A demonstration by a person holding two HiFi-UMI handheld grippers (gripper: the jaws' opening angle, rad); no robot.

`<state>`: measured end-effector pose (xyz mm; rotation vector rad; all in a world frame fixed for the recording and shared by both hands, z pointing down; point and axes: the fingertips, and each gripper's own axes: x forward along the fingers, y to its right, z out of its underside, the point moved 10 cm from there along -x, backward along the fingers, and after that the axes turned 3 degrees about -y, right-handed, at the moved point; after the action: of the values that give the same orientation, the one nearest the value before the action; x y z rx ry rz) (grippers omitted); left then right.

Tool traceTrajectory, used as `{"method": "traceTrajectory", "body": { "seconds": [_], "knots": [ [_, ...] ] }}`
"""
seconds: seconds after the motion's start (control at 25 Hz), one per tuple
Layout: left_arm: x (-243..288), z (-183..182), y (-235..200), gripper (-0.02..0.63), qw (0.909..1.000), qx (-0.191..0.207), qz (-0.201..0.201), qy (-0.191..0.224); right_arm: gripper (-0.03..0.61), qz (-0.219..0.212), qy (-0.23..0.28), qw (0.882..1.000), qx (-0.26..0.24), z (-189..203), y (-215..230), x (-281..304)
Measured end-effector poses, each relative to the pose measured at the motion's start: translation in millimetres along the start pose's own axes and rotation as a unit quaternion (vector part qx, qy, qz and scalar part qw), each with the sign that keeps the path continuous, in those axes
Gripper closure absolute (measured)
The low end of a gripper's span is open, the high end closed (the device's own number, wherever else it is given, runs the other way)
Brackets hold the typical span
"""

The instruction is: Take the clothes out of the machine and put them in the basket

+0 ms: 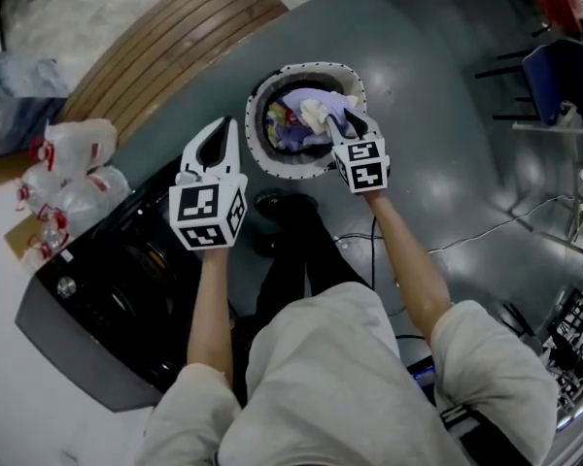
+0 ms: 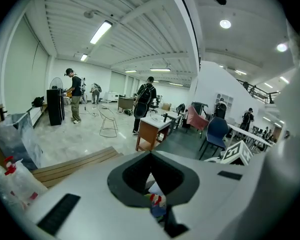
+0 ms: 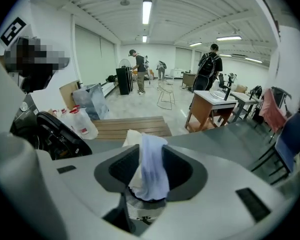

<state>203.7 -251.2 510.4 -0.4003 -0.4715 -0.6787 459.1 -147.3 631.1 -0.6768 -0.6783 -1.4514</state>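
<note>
While jaws stand barely apart, right hand-held gripper pinches pale cloth

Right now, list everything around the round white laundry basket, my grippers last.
Round white plastic basket: one, white, grey floor ahead.
Mixed clothes: heap, lilac, white, red, inside basket.
Dark washing machine: one, black-grey, lower left.
Clear plastic jugs: several, red caps, left of machine.
Slatted wooden platform: one, brown, upper left.
Blue chair: one, far right.
Pale blue cloth: one, pinched above basket.
Left gripper: one, white, shut, empty, beside basket.
Right gripper: one, white, over basket, pinching cloth.
</note>
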Motion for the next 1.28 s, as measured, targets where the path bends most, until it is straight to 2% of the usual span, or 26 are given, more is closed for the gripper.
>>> {"method": "traceTrajectory", "body": {
  "seconds": [0.08, 0.16, 0.4, 0.56, 0.6, 0.64, 0.72, 0.84, 1.04, 1.28],
  "knots": [
    [1.2, 2.0, 3.3, 0.595, 1.0000, 0.000, 0.001, -0.001, 0.323, -0.010, 0.014, 1.000, 0.002, 0.0, 2.5, 0.6],
    [3.0, 2.7, 7.6, 0.595, 1.0000, 0.001, 0.003, -0.001, 0.276, -0.018, 0.028, 0.999, 0.001, -2.5, 5.6, 0.1],
    [-2.1, 1.4, 21.9, 0.595, 1.0000, 0.004, 0.003, 0.004, 0.279, -0.010, 0.046, 0.999, -0.001, -4.1, 10.6, -14.8],
    [-16.3, -2.3, 25.7, 0.597, 0.9999, 0.006, -0.007, 0.010, 0.396, -0.004, 0.060, 0.998, -0.002, -8.7, 10.1, -31.2],
    [-21.6, -3.3, 25.4, 0.597, 0.9999, 0.006, -0.011, 0.011, 0.453, -0.006, 0.064, 0.998, -0.004, -11.5, 8.1, -35.9],
    [-27.4, -4.6, 24.7, 0.595, 0.9998, 0.005, -0.016, 0.013, 0.464, -0.011, 0.067, 0.998, -0.008, -14.7, 5.4, -40.4],
    [-39.4, -8.5, 21.7, 0.595, 0.9993, 0.005, -0.030, 0.020, 0.529, -0.024, 0.075, 0.997, -0.023, -23.4, -1.2, -46.8],
    [-60.7, -14.4, 13.8, 0.595, 0.9979, 0.004, -0.057, 0.031, 0.553, -0.047, 0.086, 0.994, -0.051, -39.7, -15.2, -53.9],
    [-109.1, -21.7, -7.2, 0.597, 0.9923, -0.014, -0.110, 0.056, 0.555, -0.092, 0.114, 0.985, -0.088, -76.0, -54.8, -68.3],
    [-180.7, -15.2, -34.3, 0.597, 0.9767, -0.043, -0.193, 0.083, 0.555, -0.163, 0.161, 0.963, -0.145, -132.0, -121.5, -90.5]
  ]
}}
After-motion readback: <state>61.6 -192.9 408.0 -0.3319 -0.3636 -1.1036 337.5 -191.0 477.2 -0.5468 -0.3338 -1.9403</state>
